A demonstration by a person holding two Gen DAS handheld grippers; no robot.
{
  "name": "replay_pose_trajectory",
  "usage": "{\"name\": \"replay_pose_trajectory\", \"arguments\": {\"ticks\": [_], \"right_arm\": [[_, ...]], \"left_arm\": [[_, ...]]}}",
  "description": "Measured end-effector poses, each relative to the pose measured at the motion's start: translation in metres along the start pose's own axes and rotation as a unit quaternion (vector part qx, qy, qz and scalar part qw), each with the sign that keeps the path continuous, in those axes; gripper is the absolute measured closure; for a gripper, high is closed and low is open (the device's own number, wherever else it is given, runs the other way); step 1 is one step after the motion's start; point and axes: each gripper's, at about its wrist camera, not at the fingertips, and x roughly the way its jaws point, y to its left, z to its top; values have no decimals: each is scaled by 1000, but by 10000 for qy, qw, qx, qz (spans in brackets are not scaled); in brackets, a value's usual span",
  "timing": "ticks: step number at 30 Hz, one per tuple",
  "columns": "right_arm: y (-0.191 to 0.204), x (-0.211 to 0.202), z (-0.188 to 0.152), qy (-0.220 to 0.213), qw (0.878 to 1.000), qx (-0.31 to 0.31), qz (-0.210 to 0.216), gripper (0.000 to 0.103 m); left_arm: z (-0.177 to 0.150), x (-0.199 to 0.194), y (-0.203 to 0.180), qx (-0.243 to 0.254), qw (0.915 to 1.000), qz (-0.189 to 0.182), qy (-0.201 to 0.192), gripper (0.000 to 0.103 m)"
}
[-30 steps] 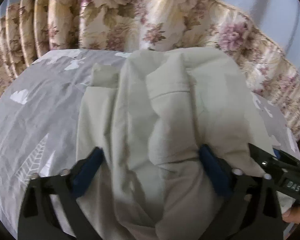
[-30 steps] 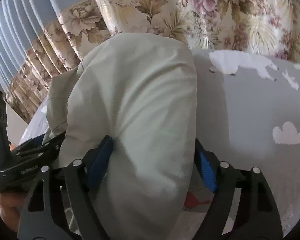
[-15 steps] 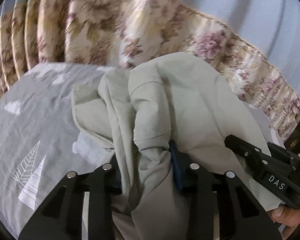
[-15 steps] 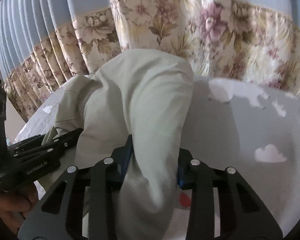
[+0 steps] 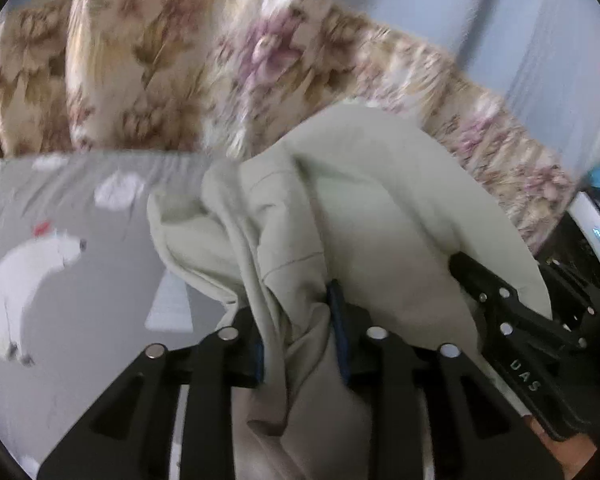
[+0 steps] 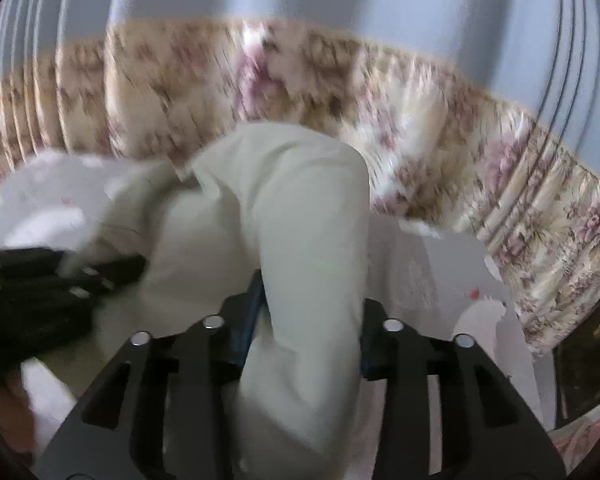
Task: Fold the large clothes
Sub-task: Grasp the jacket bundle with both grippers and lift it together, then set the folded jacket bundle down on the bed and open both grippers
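A large pale beige-green garment is bunched and lifted above the bed. My left gripper is shut on a thick fold of it, cloth filling the space between the blue pads. My right gripper is shut on another bundle of the same garment. The right gripper also shows at the right of the left wrist view, close beside the left one. The left gripper shows as a dark blur at the left of the right wrist view. Both views are motion-blurred.
A grey bedsheet with white polar bear and cloud prints lies below. A floral curtain with blue fabric above hangs behind the bed. A white appliance stands at the far right. Dark furniture stands at the right.
Both grippers closed on the garment from wide open and lifted it off the bed. The cameras tilted up and swung, showing more curtain.
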Motion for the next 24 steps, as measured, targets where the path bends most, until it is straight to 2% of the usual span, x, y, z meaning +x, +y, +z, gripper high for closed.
{"name": "replay_pose_trajectory", "arguments": {"ticks": [1, 2, 3, 7, 9, 10, 13, 16, 18, 19, 24], "right_arm": [[-1, 7, -8, 92, 9999, 60, -15, 49], [0, 9, -13, 93, 9999, 133, -27, 44], [2, 8, -17, 70, 9998, 172, -35, 34], [21, -1, -26, -80, 9998, 133, -141, 25], [30, -5, -31, -73, 9996, -29, -260, 22], [32, -7, -34, -73, 9996, -75, -265, 15], [27, -16, -36, -94, 9995, -21, -311, 3], [20, -35, -35, -179, 9994, 133, -264, 3], [21, -53, -34, -159, 9995, 268, 79, 3], [25, -62, -34, -104, 9989, 323, 328, 3], [57, -91, -27, -4, 9975, 403, 585, 3]], "left_arm": [[-6, 5, 1, 72, 9996, 274, 57, 56], [-9, 6, 3, 126, 9990, 427, 37, 50], [-13, 4, 6, 205, 9981, 586, -8, 42], [-26, -13, 23, 404, 9937, 1029, -155, 30], [-33, -18, 29, 468, 9934, 1032, -202, 30], [-35, -20, 31, 445, 9939, 986, -230, 30], [-42, -36, 36, 301, 9966, 688, -337, 28], [-45, -59, 39, 317, 9966, 586, -481, 25], [-49, -80, 47, 284, 9954, 757, -507, 22], [-53, -91, 52, 257, 9950, 772, -575, 13], [-61, -150, 78, 199, 9841, 1303, -1188, 6]]}}
